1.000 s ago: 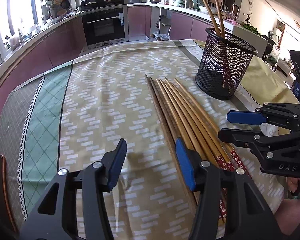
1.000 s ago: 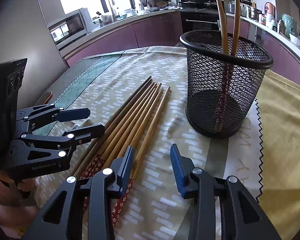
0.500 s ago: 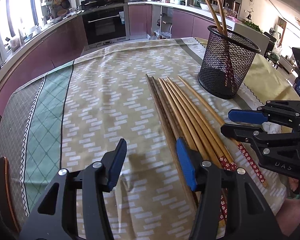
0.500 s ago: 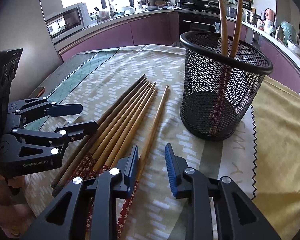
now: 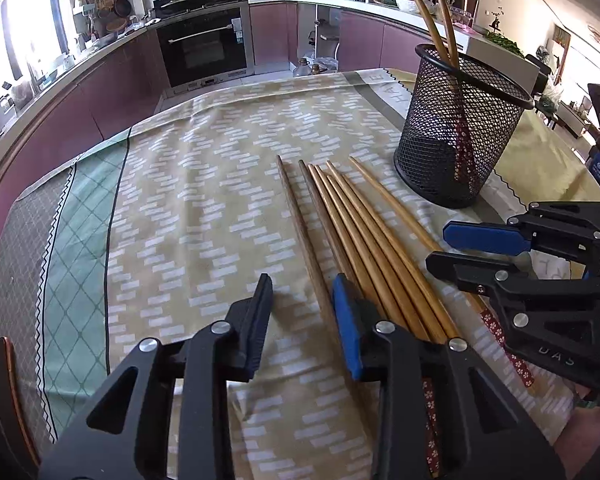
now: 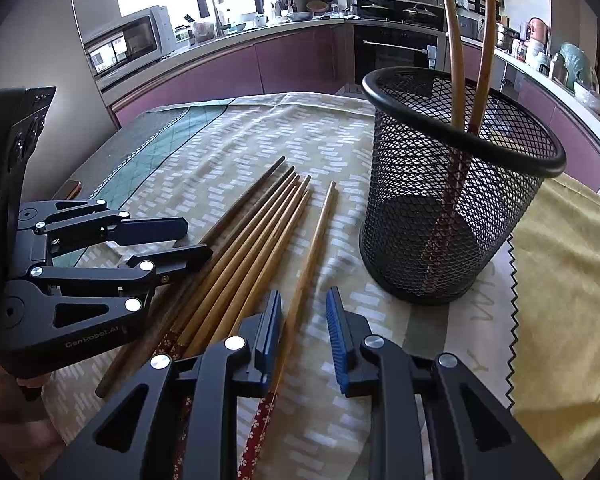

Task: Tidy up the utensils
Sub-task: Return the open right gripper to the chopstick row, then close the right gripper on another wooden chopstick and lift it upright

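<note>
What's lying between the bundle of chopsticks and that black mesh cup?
One lone chopstick, apart from the bundle, then bare tablecloth up to the mesh cup; clearest in the right wrist view.

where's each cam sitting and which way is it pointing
Left wrist: sits on the left gripper, looking forward over the tablecloth toward the oven; its own open fingers show below, the right gripper enters at the right edge.
Right wrist: sits on the right gripper, facing the mesh holder and kitchen counter; its own open fingers straddle one separated chopstick, the left gripper shows at the left.
Shared: the loose chopsticks, the mesh holder with two chopsticks standing in it, and the oven.
</note>
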Demonstrator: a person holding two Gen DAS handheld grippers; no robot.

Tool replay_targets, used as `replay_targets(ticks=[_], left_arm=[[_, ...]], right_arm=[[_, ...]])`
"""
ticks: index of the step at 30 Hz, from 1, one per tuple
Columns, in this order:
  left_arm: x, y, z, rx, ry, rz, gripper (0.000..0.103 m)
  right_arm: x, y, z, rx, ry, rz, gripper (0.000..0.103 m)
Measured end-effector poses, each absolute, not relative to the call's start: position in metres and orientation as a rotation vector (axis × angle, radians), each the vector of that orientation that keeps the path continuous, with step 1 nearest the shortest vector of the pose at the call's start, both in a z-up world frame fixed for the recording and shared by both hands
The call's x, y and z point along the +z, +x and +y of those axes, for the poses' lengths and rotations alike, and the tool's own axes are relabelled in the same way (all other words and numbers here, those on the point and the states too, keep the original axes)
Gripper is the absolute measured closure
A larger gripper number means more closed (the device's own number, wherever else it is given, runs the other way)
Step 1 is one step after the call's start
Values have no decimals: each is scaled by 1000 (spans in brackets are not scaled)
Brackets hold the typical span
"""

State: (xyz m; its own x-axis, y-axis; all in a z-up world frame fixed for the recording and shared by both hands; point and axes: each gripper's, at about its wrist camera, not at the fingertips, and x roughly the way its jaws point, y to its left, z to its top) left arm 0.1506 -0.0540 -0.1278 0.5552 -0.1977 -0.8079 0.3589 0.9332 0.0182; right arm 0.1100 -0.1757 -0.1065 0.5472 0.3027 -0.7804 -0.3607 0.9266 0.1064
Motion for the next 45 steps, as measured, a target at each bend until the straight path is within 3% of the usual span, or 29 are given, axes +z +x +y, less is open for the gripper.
replay_targets(ticks=[8,28,45], left_arm=[[-128,155,-57,-336,136,937,92],[-96,130,-34,-384,23,883,95],[6,86,-19,-625,-107,675,96]], right_arm=[[-106,112,-179,395,-38,910,94],[-85,90,-200,491,54,854,97],[-14,67,-241,575,184,643,97]])
